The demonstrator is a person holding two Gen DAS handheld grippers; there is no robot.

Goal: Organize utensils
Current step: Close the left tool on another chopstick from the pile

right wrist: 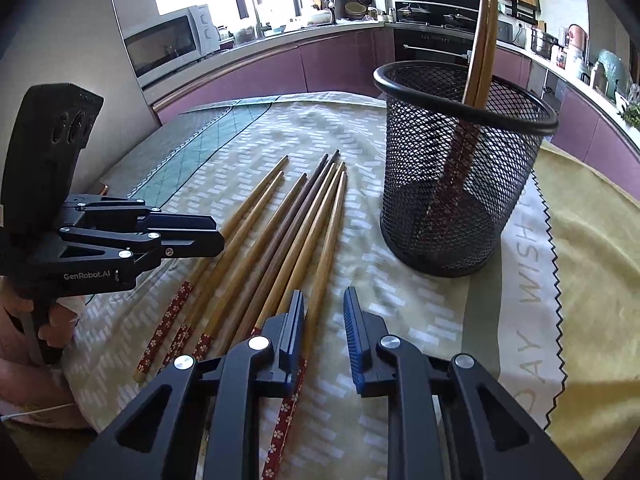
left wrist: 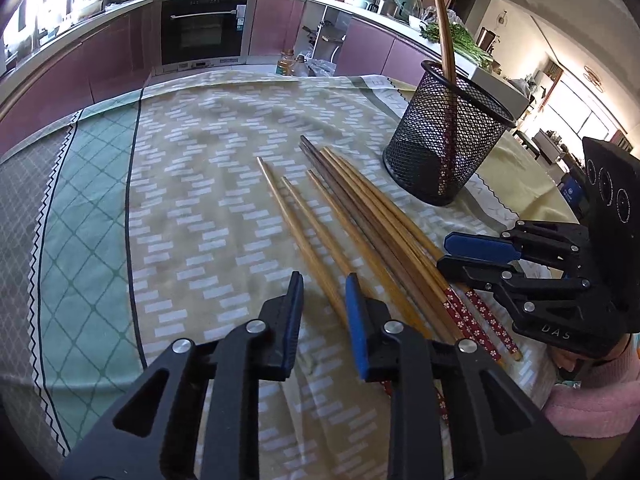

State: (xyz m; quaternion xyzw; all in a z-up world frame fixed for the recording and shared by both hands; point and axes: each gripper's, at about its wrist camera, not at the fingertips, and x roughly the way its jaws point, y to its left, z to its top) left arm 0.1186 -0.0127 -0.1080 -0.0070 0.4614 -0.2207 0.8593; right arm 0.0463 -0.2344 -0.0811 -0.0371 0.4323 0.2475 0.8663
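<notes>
Chopsticks (left wrist: 360,220) between grippers — left gripper (left wrist: 323,294) seemingly ungripped | right gripper (right wrist: 323,308) empty-jawed

a home kitchen: built-in oven (left wrist: 204,26), microwave (right wrist: 168,42), cluttered counters (left wrist: 360,0).

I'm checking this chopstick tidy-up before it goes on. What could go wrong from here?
1. The loose chopsticks lie packed side by side, so a pinch may catch two or roll the neighbours.
2. The left gripper and right gripper both work at the handle ends, close together; they could bump.
3. The mesh holder already has a pair of chopsticks leaning on its rim; a careless insertion might knock them or tip the holder.
</notes>
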